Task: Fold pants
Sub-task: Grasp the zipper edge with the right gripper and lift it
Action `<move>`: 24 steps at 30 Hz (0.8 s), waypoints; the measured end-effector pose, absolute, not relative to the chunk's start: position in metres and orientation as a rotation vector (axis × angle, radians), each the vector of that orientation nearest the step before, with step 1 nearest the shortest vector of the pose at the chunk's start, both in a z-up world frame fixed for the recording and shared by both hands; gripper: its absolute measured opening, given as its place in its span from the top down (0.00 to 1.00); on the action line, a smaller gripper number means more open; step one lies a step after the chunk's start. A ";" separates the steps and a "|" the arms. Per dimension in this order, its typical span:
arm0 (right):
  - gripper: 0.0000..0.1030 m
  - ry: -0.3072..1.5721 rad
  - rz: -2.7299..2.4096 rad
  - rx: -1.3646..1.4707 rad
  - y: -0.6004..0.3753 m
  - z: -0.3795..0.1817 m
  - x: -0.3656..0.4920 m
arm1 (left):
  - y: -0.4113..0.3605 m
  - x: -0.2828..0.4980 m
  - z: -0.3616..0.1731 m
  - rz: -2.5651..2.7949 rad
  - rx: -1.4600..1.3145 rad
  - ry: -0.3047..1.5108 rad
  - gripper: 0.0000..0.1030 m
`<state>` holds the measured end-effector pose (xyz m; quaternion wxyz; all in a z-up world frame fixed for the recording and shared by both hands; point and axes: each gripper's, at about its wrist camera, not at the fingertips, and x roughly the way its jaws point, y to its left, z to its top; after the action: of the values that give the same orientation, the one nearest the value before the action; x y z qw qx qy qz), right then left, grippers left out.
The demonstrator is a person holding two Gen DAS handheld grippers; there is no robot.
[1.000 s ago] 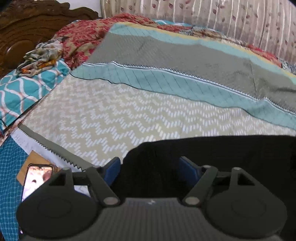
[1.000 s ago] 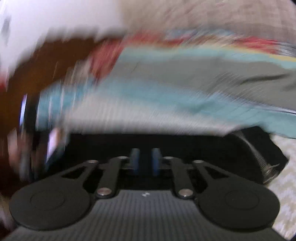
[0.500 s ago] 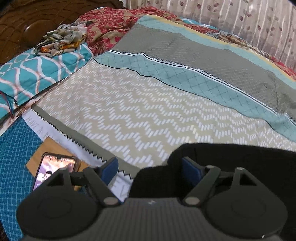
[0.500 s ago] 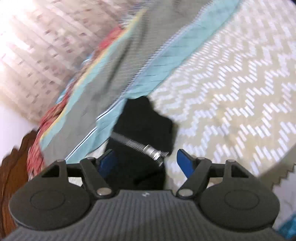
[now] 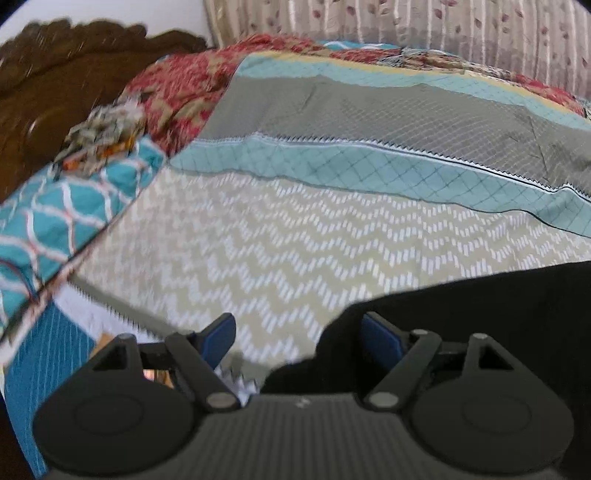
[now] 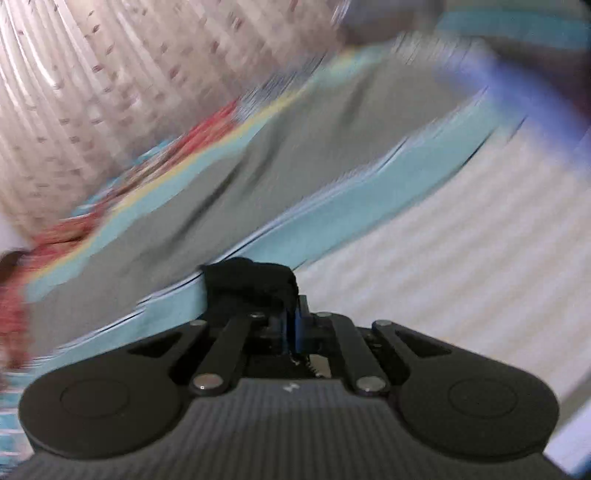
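The black pants [image 5: 480, 314] lie on the zigzag-patterned bedspread [image 5: 295, 236] at the lower right of the left wrist view. My left gripper [image 5: 299, 332] is open wide just above the bed. Its right pad sits against the pants' rounded edge, and its left pad is over bare bedspread. In the blurred right wrist view, my right gripper [image 6: 293, 325] is shut on the pants [image 6: 251, 280], and a bunched fold of the black cloth sticks out past its blue pads. The rest of the pants is hidden there.
A teal patterned pillow [image 5: 66, 206] with a crumpled cloth [image 5: 103, 136] on it lies at the left, in front of a carved wooden headboard [image 5: 55, 92]. A red floral blanket [image 5: 184, 85] and a curtain [image 5: 406, 26] run along the far side. A phone [image 5: 155, 374] peeks out under my left gripper.
My right gripper, open over the pants' zipper half a second ago, has shut on black cloth and its view has swung sideways. The left view shifted slightly, with its jaws still wide.
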<state>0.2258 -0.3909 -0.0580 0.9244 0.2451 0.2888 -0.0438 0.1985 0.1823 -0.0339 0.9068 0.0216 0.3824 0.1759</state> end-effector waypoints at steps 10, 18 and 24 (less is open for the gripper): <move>0.35 0.619 -0.534 0.446 -0.497 -0.089 0.197 | 0.157 0.206 -0.036 0.262 0.096 0.796 0.22; 0.35 0.626 -0.333 0.496 -0.430 -0.088 0.201 | 0.149 0.198 -0.031 0.204 0.337 0.707 0.19; 0.35 0.631 -0.341 0.594 -0.432 -0.087 0.237 | 0.147 0.202 -0.022 0.174 0.488 0.623 0.14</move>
<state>0.2372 -0.4320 -0.0868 0.8935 0.2863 0.3043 -0.1644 0.2020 0.1467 -0.0223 0.9190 0.2375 0.3030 0.0848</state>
